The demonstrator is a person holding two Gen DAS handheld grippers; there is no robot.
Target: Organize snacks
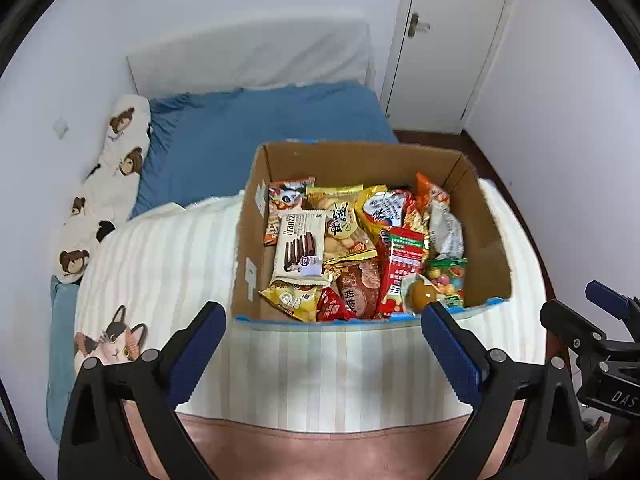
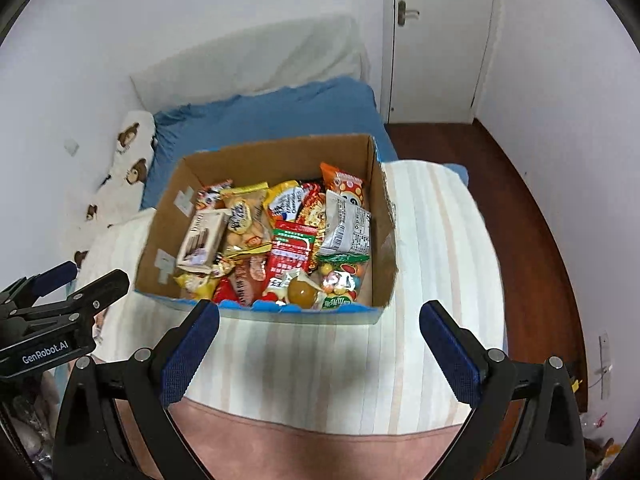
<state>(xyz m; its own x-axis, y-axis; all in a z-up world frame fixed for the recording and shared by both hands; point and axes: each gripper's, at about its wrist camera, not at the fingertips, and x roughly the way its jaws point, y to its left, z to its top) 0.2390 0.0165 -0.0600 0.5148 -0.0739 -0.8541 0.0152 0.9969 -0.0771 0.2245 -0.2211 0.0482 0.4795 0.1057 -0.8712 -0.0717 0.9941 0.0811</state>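
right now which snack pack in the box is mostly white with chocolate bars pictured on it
The Franzzi wafer pack on the left side of the cardboard box. Its cream-white wrapper shows dark chocolate bars; the neighbouring packs are yellow, red or orange.

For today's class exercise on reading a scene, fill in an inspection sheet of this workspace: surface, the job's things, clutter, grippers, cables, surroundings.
Surface: striped blanket on a bed, a cat printed near its left edge.
Job's things: open cardboard box on the blanket, packed with snack packets, a Franzzi wafer pack on top.
Clutter: bear-print pillow by the wall.
Grippers: left hand-held gripper and right hand-held gripper both open, empty, short of the box.
Cables: nothing seen.
Surroundings: white walls, closed door, wooden floor.
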